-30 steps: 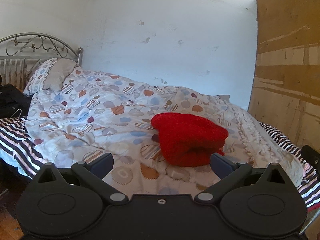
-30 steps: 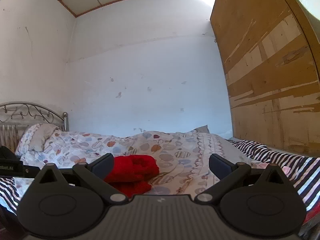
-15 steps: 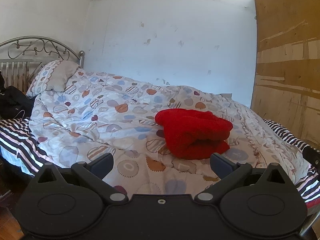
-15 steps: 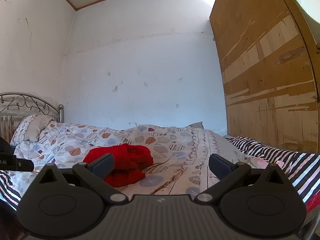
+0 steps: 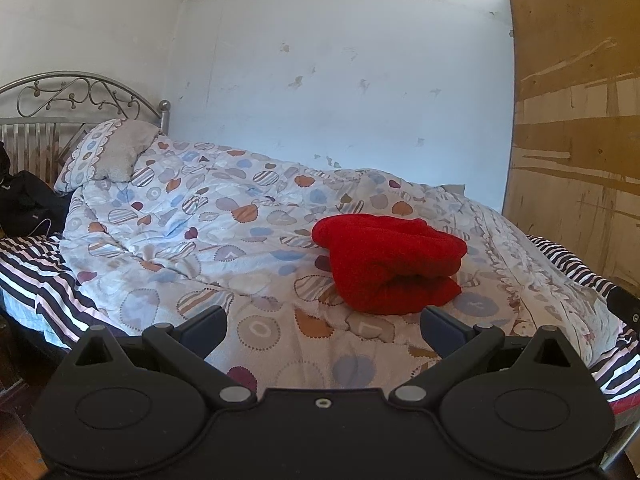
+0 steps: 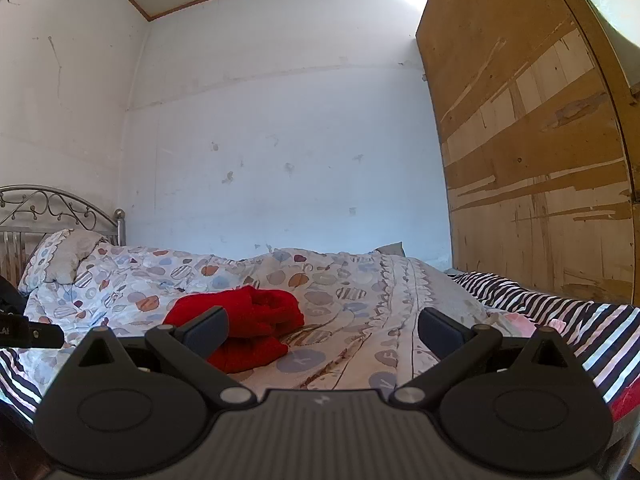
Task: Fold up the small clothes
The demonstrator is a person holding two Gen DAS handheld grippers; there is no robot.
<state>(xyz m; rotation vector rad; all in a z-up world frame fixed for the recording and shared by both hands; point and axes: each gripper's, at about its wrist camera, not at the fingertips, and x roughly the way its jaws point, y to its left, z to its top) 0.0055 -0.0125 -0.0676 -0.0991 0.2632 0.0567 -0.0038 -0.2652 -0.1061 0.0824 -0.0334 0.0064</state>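
A red garment (image 5: 390, 262) lies folded into a thick bundle on the patterned quilt (image 5: 208, 236), right of the bed's middle. In the left wrist view my left gripper (image 5: 323, 326) stands open, held back from the bundle and a little short of it, nothing between its fingers. The right wrist view shows the same red garment (image 6: 248, 322) low and left, partly behind the left finger. My right gripper (image 6: 322, 328) is open too and holds nothing, well back from the cloth.
A pillow (image 5: 110, 152) leans on the metal headboard (image 5: 80, 98) at far left. A black bag (image 5: 28, 202) sits beside it. Striped sheet (image 6: 560, 320) shows at the bed's edges. A tall wooden board (image 6: 532, 152) stands on the right. The other gripper's tip (image 6: 28, 332) shows at far left.
Both grippers have drawn back from the bed and stayed open. The red bundle now sits farther from the fingers in both views and has not moved on the quilt.
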